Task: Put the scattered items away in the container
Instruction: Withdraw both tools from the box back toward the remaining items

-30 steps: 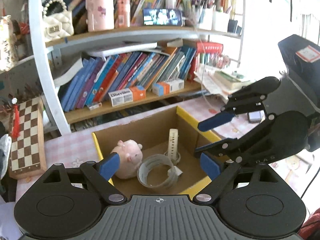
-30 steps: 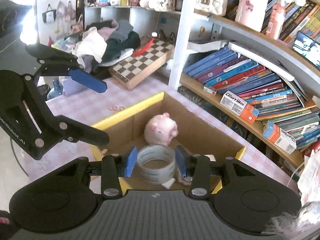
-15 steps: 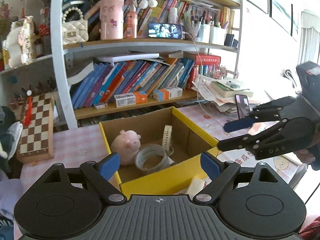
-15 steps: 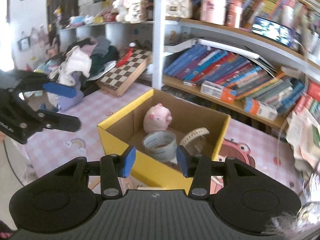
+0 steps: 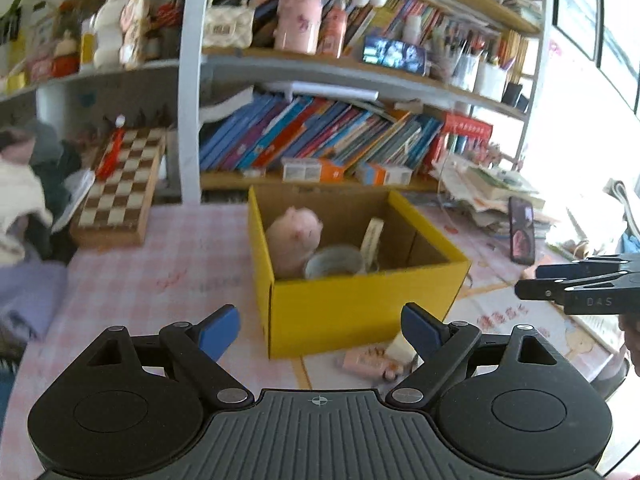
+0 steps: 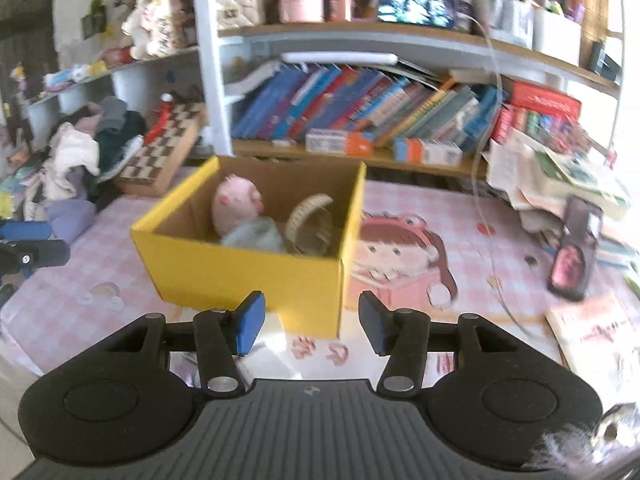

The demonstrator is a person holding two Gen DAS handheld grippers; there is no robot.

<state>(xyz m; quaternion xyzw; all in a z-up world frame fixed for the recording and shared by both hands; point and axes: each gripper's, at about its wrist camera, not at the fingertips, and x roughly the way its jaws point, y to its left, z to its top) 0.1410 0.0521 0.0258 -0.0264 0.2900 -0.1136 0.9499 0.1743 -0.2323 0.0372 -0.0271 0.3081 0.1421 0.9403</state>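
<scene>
Since the earlier frames both grippers have pulled back from the box, and the tape roll that stood between the right fingers one second ago now lies inside the box.

In the left wrist view, the left gripper (image 5: 320, 330) hangs above the pink checked tablecloth (image 5: 160, 280) with its blue pads wide apart and nothing between them. The yellow cardboard box (image 5: 360, 308) stands in front of it, not touching. Inside the box are a pink pig toy (image 5: 294, 236), the grey tape roll (image 5: 334, 262) just beside it, and a measuring tape (image 5: 371, 234) that leans upright against the inner wall. On the cloth at the near corner of the box lie a small pink item (image 5: 366, 362) and a pale block (image 5: 402, 350), both outside the box. The right gripper (image 5: 588, 284) shows at the right edge from its side.

In the right wrist view, the right gripper (image 6: 311, 322) has its jaws moderately open and holds nothing. The box (image 6: 248, 276) is just ahead of it, with the pig toy (image 6: 236, 208), the tape roll (image 6: 256, 238) and the measuring tape (image 6: 308, 216) inside. A phone (image 6: 572, 252) lies on the cloth, far to the right.
</scene>
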